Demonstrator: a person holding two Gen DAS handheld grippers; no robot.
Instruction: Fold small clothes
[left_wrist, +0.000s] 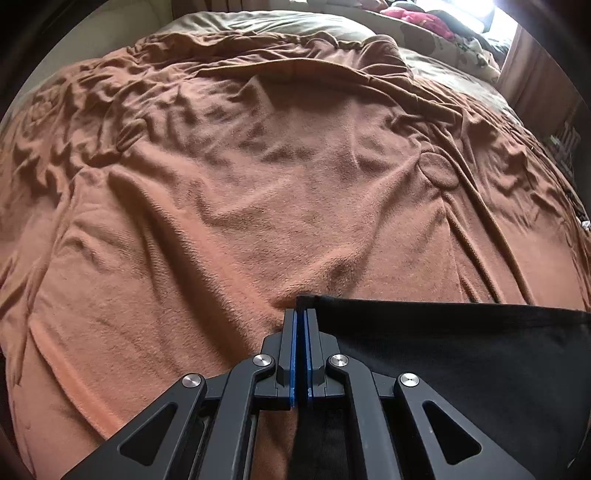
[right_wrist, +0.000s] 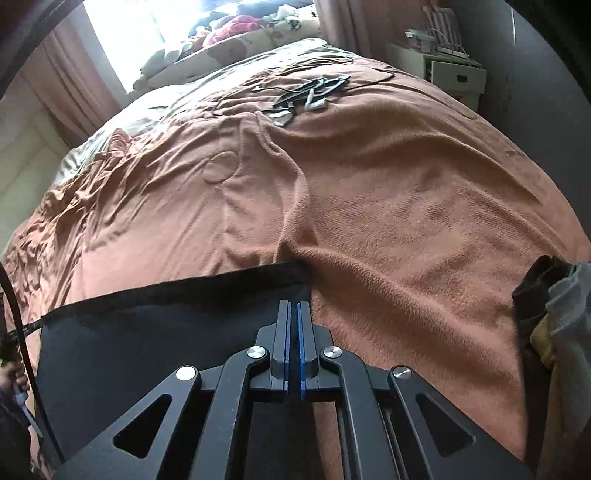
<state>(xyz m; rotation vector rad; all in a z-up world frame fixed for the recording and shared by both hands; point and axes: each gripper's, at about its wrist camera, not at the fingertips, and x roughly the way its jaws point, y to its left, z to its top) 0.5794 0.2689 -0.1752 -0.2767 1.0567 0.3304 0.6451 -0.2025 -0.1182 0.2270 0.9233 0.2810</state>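
The left gripper (left_wrist: 303, 314) is pinching the corner of a black cloth (left_wrist: 461, 354), jaws nearly closed on it, at the lower middle of its view. The right gripper (right_wrist: 294, 306) is clamping the cloth's (right_wrist: 155, 332) other corner, jaws fully together. The cloth is stretching between them over a brown blanket (left_wrist: 240, 184). Other clothes (right_wrist: 554, 325) are lying at the right edge of the right view.

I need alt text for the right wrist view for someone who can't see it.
The right gripper, jaws shut, pinches the corner of a black garment stretched to the left over a rumpled brown blanket. A small pile of clothes sits at the right edge, and tangled cables lie farther up the bed.
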